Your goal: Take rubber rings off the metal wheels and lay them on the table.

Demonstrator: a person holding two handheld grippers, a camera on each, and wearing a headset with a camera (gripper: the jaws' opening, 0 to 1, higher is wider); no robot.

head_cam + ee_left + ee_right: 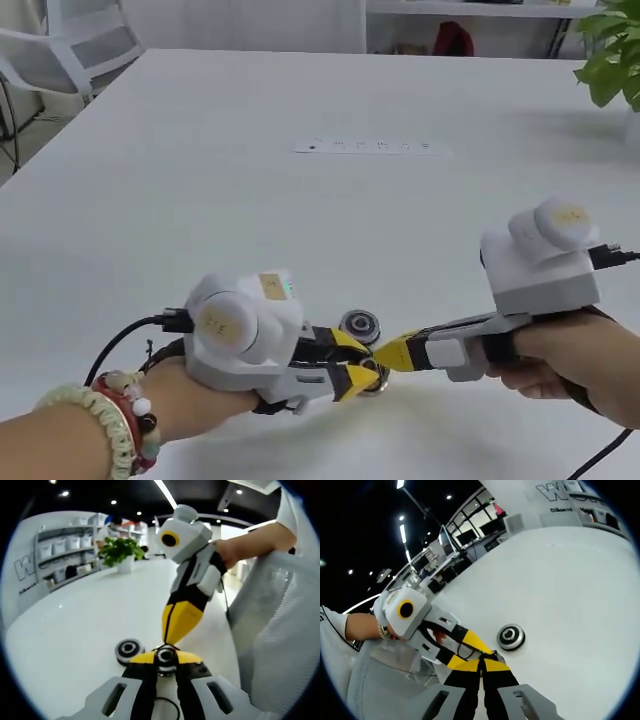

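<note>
**Desk:** Item one?
**Operator:** Left gripper [166, 660]. I have its jaws clamped on a wheel [166, 654], low by the table [300, 200]. I cannot tell whether it touches the table.
**Desk:** Item two?
**Operator:** Right gripper [481, 664]. Jaws together, tips against that wheel's edge. I cannot tell if rubber sits between them.
**Desk:** Other stock?
**Operator:** Second wheel [360, 325], flat on the table just beyond the tips, dark ring [511, 627] apparently on.
**Desk:** Hazards?
**Operator:** My judgement is that a shallow bite slips off the ring. A hard pull twists the held wheel from the left jaws and knocks the second wheel away.
</note>
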